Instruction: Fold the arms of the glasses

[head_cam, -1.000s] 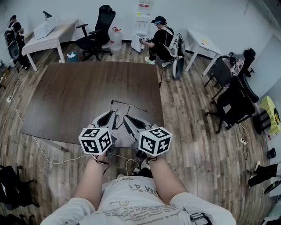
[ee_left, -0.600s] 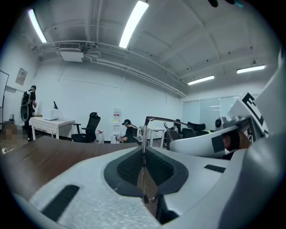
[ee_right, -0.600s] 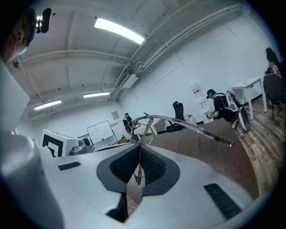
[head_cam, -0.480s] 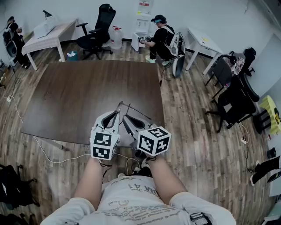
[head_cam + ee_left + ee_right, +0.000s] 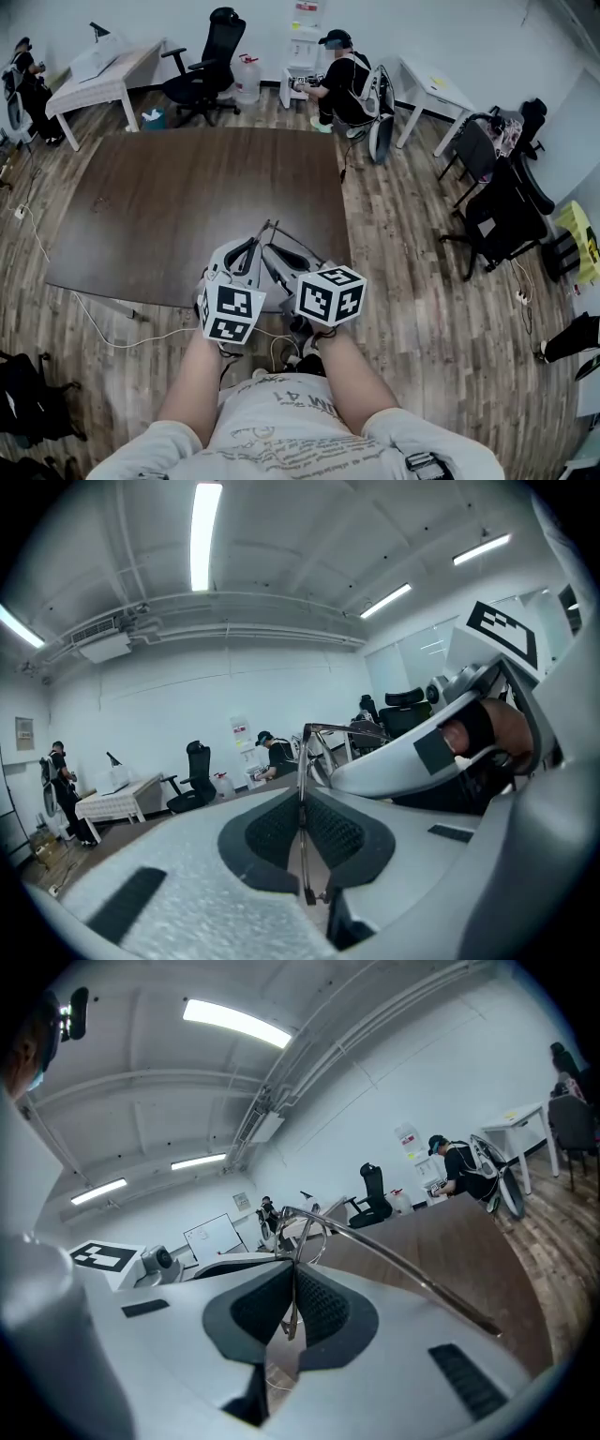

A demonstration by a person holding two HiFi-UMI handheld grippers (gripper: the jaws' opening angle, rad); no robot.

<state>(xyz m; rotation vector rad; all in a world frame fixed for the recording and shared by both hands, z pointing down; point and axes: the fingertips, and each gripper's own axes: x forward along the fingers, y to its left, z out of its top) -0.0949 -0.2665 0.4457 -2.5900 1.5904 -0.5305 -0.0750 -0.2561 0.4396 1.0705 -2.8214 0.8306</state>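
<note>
Thin wire glasses [image 5: 304,757], pinched by left hand-held gripper [image 5: 303,803] and right hand-held gripper [image 5: 293,1281], over brown table [image 5: 169,206]

- The left forearm [image 5: 195,380] and the right forearm [image 5: 354,377] are stretched forward, close together.
- The left gripper [image 5: 255,242] is held rolled over, its marker cube [image 5: 232,312] tipped sideways. Its jaws are pressed together on a thin arm of the glasses [image 5: 302,761].
- The right gripper [image 5: 274,248] is held just beside it, its jaws likewise clamped on the glasses' thin metal.
</note>
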